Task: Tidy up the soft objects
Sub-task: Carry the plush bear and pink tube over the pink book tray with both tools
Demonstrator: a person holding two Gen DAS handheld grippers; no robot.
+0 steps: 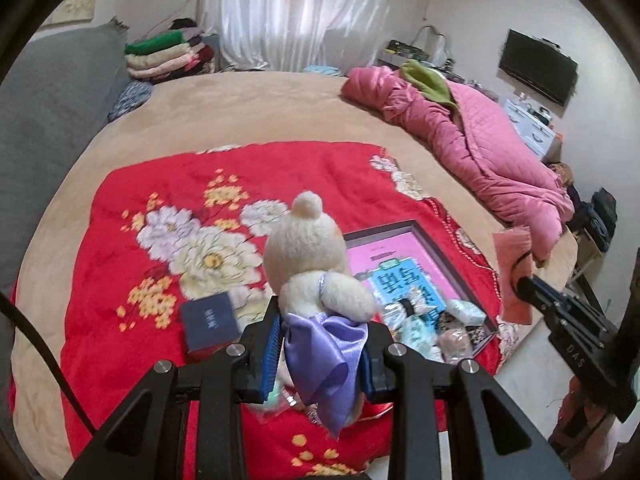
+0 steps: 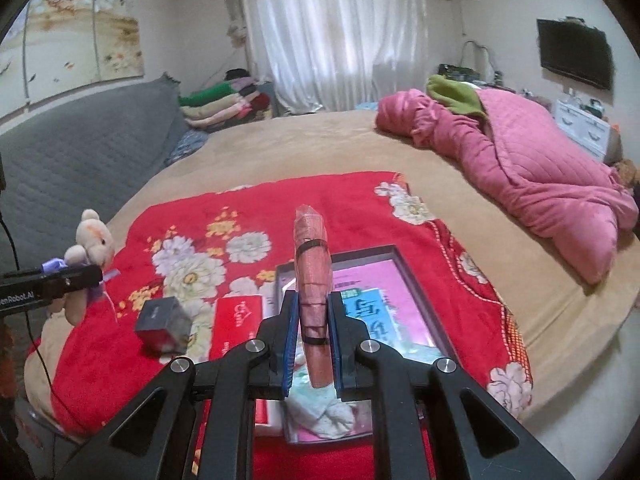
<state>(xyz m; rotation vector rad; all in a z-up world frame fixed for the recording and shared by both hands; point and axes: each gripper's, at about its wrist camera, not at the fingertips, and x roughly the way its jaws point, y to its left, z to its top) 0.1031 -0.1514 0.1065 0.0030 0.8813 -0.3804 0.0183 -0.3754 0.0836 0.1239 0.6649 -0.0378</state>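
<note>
My left gripper (image 1: pixel 320 354) is shut on a cream teddy bear (image 1: pixel 308 248) with a purple satin bow (image 1: pixel 326 350), held above the red floral blanket (image 1: pixel 140 320). The bear also shows at the left of the right wrist view (image 2: pixel 90 240). My right gripper (image 2: pixel 313 332) is shut on a pink folded cloth pack (image 2: pixel 312 272) wrapped in clear plastic, held upright above an open flat box (image 2: pixel 420 280). The pack also shows in the left wrist view (image 1: pixel 512 264). Several small soft packets (image 1: pixel 424 320) lie in the box.
A dark small box (image 1: pixel 208 320) and a red box (image 2: pixel 236 320) lie on the blanket left of the flat box. A pink quilt (image 1: pixel 472 148) is heaped on the bed's right side. Folded blankets (image 1: pixel 164 56) and a grey headboard (image 1: pixel 52 104) stand behind.
</note>
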